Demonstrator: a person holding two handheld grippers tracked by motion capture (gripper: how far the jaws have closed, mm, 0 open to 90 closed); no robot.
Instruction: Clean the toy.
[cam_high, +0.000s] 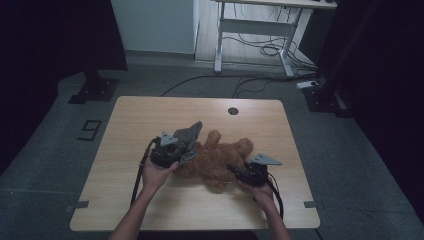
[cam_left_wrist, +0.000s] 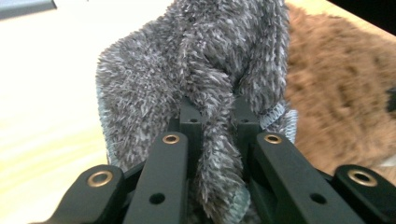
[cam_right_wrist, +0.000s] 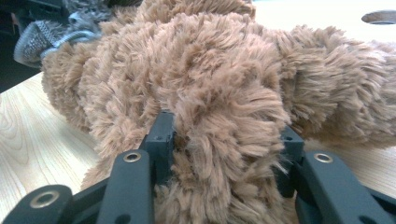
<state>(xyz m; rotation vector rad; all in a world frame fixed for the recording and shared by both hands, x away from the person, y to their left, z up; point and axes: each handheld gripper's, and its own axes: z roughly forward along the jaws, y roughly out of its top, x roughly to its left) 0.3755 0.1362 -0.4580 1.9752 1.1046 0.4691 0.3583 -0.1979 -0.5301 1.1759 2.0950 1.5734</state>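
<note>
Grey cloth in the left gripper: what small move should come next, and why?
Probably draw the grey cloth across the brown teddy bear. The left gripper is shut on the cloth at the bear's edge, while the right gripper pins the bear on the table.

Dim room: grey floor (cam_high: 60, 145), white-legged desk (cam_high: 260, 30) behind, cables (cam_high: 260, 50), perhaps dark curtains.

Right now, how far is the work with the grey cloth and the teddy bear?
Done: both grips are set. The left gripper pinches the grey cloth; the right gripper clamps a limb of the teddy bear. In hand: the cloth hangs bunched at the bear's side. Left: whatever the cloth is for; it is not spread over the bear.
</note>
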